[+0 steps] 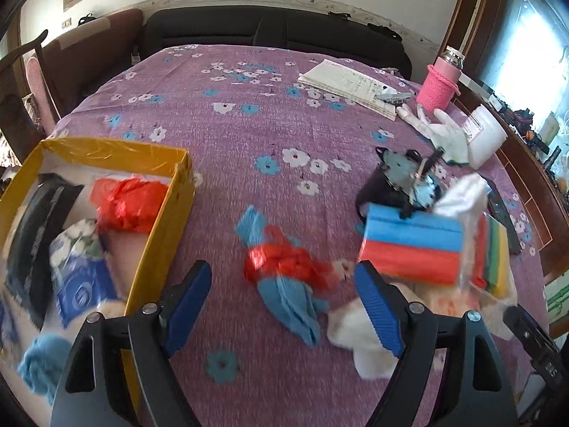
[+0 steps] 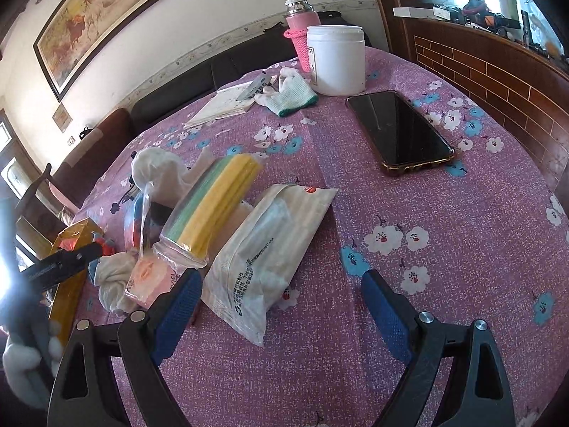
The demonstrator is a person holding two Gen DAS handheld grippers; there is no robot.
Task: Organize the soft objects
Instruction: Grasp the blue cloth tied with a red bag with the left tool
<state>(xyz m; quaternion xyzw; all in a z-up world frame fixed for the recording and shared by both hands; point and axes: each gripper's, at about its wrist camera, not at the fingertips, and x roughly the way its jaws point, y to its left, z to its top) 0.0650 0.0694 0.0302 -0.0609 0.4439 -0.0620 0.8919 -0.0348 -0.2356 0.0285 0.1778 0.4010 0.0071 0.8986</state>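
Note:
In the left wrist view, a yellow box (image 1: 176,213) at the left holds a red bag (image 1: 128,204), a black pouch (image 1: 39,227) and a blue tissue pack (image 1: 80,274). My left gripper (image 1: 284,306) is open and empty above a blue cloth tied with red (image 1: 284,277). A blue-and-red sponge pack (image 1: 412,247) and white cloth (image 1: 359,334) lie to the right. In the right wrist view, my right gripper (image 2: 281,306) is open and empty, just before a white wipes packet (image 2: 266,252). A yellow-green sponge pack (image 2: 217,203) and pink tissue pack (image 2: 145,277) lie left of it.
A phone (image 2: 400,130), white jar (image 2: 338,60), pink bottle (image 2: 302,32), white glove (image 2: 291,94) and papers (image 2: 224,105) sit at the far side of the purple flowered table (image 2: 426,284). A dark object with a metal part (image 1: 402,178) lies behind the sponges.

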